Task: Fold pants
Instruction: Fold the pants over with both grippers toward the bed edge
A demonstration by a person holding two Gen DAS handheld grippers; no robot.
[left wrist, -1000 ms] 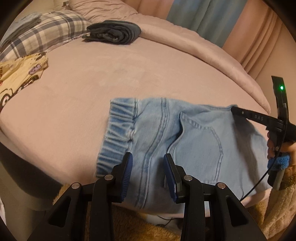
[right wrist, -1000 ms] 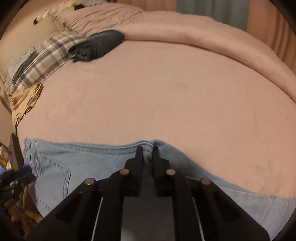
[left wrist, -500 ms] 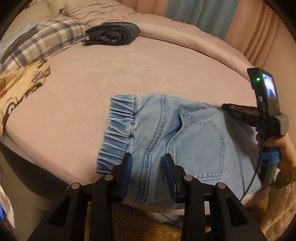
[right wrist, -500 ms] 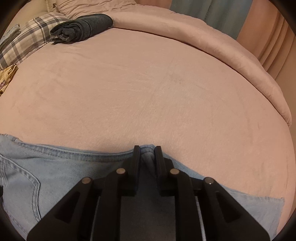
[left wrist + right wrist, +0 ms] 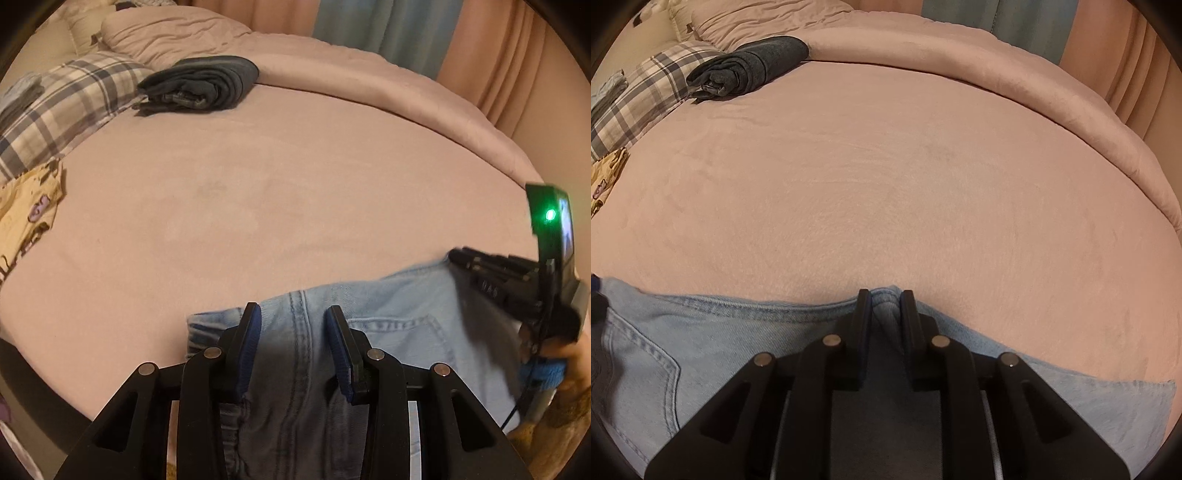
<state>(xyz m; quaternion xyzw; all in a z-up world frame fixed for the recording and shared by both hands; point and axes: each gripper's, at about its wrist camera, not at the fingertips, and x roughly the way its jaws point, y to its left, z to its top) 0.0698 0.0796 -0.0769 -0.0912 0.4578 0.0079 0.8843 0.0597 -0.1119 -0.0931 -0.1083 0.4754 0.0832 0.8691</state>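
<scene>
Light blue jeans (image 5: pixel 399 332) lie along the near edge of the pink bed, back pocket up. My left gripper (image 5: pixel 293 317) is open, its blue-padded jaws straddling the centre seam just right of the elastic waistband (image 5: pixel 207 325). My right gripper (image 5: pixel 885 299) is shut on a pinched fold of the jeans (image 5: pixel 738 332) at their far edge. The right gripper also shows in the left wrist view (image 5: pixel 458 256), at the jeans' right end, held by a hand.
A folded dark grey garment (image 5: pixel 199 85) lies at the far left of the bed (image 5: pixel 277 184). A plaid pillow (image 5: pixel 55 110) and a yellow printed cloth (image 5: pixel 26 218) lie at the left. A rolled pink duvet (image 5: pixel 369 85) runs along the far side.
My left gripper has moved forward and down over the jeans, so the waistband now sits beside its left jaw. My right gripper stays shut on the fold.
</scene>
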